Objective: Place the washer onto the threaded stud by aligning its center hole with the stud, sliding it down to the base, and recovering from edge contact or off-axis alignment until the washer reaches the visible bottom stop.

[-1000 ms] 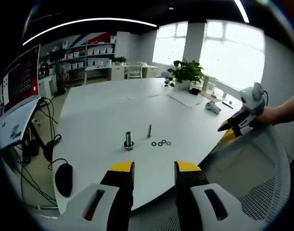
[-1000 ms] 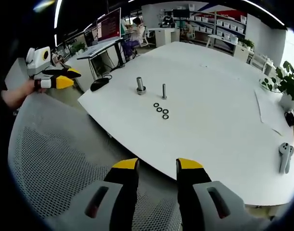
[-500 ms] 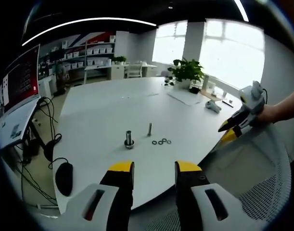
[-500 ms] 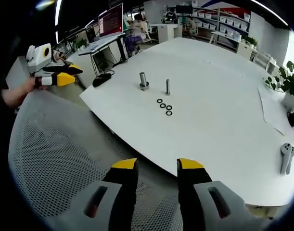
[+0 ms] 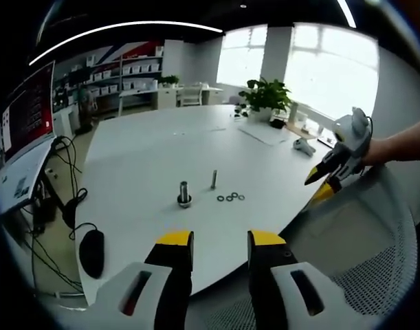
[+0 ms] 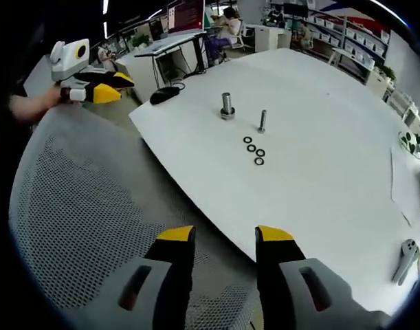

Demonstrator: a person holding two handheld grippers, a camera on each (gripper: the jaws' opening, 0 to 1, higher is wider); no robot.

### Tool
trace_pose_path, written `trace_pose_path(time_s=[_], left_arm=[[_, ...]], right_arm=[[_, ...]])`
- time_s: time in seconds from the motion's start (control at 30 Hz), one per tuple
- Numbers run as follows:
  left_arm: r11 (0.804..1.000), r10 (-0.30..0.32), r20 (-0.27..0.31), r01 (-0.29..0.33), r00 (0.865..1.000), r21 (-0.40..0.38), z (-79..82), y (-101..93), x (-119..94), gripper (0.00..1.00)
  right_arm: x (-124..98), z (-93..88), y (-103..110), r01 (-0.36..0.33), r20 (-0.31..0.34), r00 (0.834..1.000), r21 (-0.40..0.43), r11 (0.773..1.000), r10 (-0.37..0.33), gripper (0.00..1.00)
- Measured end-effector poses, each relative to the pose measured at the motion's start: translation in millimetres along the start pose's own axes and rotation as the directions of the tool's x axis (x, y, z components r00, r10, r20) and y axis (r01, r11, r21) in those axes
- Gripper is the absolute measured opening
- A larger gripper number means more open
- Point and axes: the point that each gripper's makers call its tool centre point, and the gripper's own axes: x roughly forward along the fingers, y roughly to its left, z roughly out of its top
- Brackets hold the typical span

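Both grippers hang open and empty off the white surface (image 5: 148, 165): left gripper (image 5: 211, 242), right gripper (image 6: 225, 236). Three washers (image 6: 253, 150) lie flat just beside the thin upright stud (image 6: 262, 121), a thicker bolt (image 6: 227, 106) nearby.

On the white tabletop (image 5: 148, 158) stand a thick stud (image 5: 184, 194) and a thin stud (image 5: 214, 179), washers (image 5: 230, 198) just beside. The left gripper (image 5: 214, 242) hovers near, jaws apart, empty.
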Motion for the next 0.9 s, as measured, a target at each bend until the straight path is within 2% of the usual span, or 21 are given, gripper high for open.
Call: trace_pose_path(time_s=[0.17,0.33,0.47,0.67,0.77,0.8,0.9], left_arm=[[1.0,0.002,-0.003,-0.002,1.0,-0.003,-1.6,2.1,0.2,0.29],[1.0,-0.005,-0.017,0.005,1.0,0.005,-5.2,1.1,1.9,0.29],[1.0,-0.002,-0.017,0.002,1.0,0.001,-6.4,3.8,2.7,0.29],[1.0,0.003,-0.025,-0.003,1.0,0.002,-8.3,5.4,3.0,0.29],[1.0,0.004,-0.026,-0.004,1.0,0.0,-8.4,6.1,3.2,0.29],[1.0,0.004,-0.027,-0.004,1.0,0.0,-8.5,6.1,3.2,0.28],[1.0,0.004,-0.026,-0.004,1.0,0.0,-8.1,6.2,3.4,0.27]], right_arm=[[19.3,16.3,-10.5,-0.012,-0.006,1.0,-0.058,0.998,0.012,0.37],[45.4,31.1,-15.9,0.001,-0.005,1.0,-0.069,0.998,-0.001,0.38],[63.3,32.2,-24.4,0.007,-0.016,1.0,-0.046,0.999,-0.008,0.39],[84.2,43.5,-36.8,0.009,-0.004,1.0,0.037,0.999,-0.009,0.39],[89.8,51.6,-38.6,0.015,-0.007,1.0,0.042,0.999,-0.015,0.39],[97.8,50.6,-45.5,0.017,-0.011,1.0,0.042,0.999,-0.017,0.39],[101.0,53.4,-46.5,0.024,-0.023,0.999,0.038,0.999,-0.023,0.39]])
